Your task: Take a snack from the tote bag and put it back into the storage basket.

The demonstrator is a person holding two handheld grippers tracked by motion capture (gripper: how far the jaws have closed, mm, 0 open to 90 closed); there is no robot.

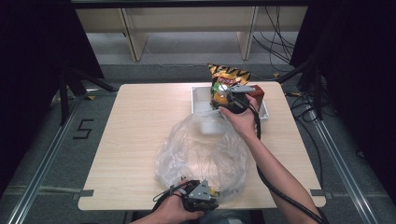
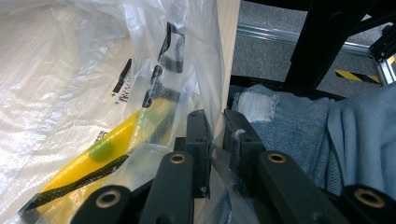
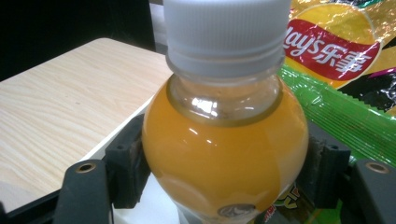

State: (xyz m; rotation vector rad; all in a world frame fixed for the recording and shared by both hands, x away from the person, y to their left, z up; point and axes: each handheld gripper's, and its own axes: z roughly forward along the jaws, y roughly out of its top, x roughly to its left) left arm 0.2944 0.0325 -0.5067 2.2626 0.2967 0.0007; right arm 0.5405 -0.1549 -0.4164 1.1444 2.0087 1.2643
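Pinched the plastic bag's (image 1: 201, 154) rim with left gripper (image 2: 215, 133), keeping its mouth open; clamped orange juice bottle (image 3: 224, 140) in right gripper (image 3: 224, 163) beyond it for bagging.

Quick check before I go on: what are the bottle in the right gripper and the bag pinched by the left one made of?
The bottle looks like clear glossy plastic: orange liquid shows through, highlights on its shoulder, ribbed white plastic cap. The bag seems thin transparent plastic film: it crinkles and the table shows through it.
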